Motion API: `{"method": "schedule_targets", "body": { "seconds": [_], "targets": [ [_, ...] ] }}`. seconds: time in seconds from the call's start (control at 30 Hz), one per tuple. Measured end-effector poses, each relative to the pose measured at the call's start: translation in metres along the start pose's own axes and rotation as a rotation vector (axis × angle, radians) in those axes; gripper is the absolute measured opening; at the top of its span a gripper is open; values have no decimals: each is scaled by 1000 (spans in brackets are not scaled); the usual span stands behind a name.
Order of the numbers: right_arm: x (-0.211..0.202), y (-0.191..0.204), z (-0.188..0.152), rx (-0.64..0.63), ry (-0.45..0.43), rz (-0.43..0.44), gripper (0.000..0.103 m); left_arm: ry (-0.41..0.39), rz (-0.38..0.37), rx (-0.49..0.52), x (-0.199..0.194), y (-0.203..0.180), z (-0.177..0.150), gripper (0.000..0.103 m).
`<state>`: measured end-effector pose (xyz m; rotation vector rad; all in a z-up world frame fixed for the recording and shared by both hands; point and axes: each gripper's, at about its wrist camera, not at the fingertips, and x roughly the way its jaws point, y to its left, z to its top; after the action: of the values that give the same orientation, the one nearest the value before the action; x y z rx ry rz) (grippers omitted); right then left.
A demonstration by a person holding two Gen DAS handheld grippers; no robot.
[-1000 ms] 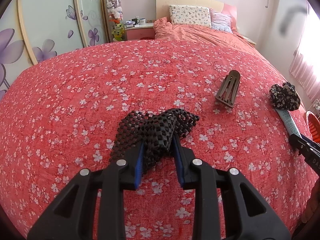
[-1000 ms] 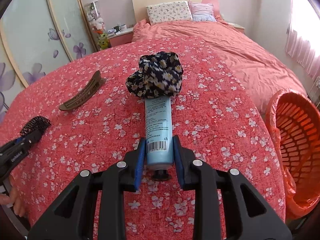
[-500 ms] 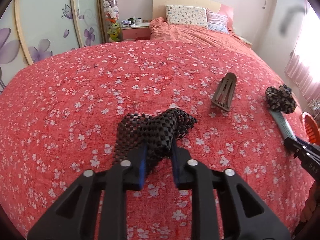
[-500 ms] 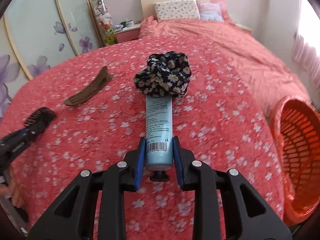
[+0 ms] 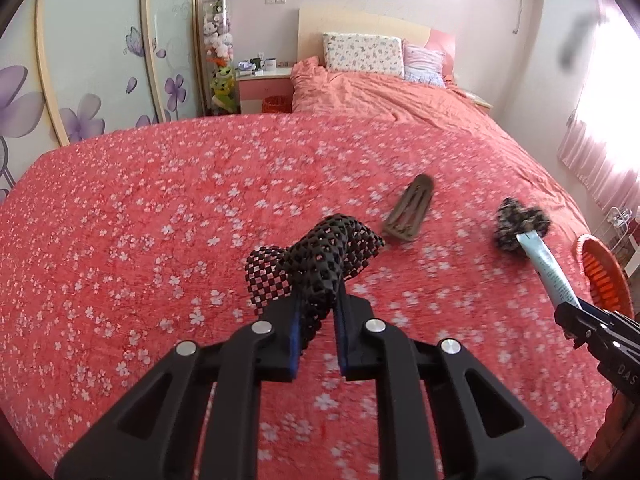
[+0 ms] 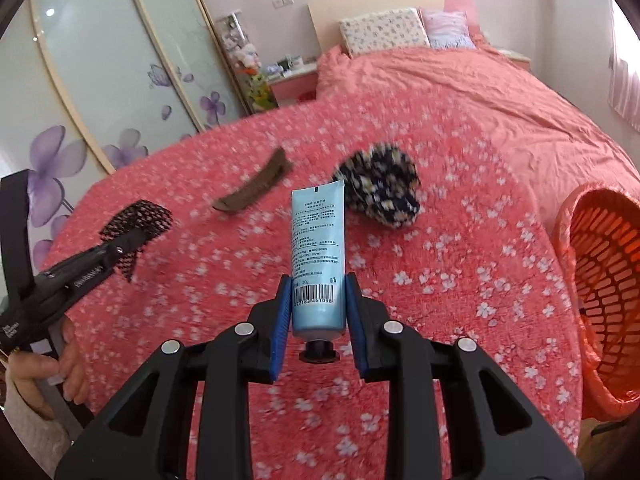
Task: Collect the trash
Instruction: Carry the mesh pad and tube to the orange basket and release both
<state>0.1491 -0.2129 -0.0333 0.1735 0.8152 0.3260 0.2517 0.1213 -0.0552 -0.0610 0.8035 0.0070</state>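
Right wrist view alone showed the orange basket's (image 6: 600, 292) open mouth and a hand (image 6: 60, 364), left gripper (image 5: 316, 312) had just closed, clamped on black mesh scrap (image 5: 320, 264) raised off the bedspread (image 5: 160, 200), right gripper (image 6: 316, 300) clamped on blue tube (image 6: 318, 248), cap toward camera, long axis pointing away, hair clip (image 5: 410, 214) and floral scrunchie (image 6: 380, 188) lying beyond.

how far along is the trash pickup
Nothing visibly binned yet: the orange basket looks empty where visible. In hand: left claw grips the black mesh, right claw the blue tube. The brown clip and floral scrunchie remain on the bed.
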Motion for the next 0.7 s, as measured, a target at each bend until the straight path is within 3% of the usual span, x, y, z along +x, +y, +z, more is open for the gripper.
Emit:
{"method": "schedule_targets", "body": {
  "seconds": [0.33,0.7],
  "targets": [
    [-70,-22,12,6,-180,-94,27,-54,-97,44,-43,-58,13,14],
    [-118,-99,3,132,-282,-265,27,-87,-295,174,-76,-175,12,14]
  ]
}}
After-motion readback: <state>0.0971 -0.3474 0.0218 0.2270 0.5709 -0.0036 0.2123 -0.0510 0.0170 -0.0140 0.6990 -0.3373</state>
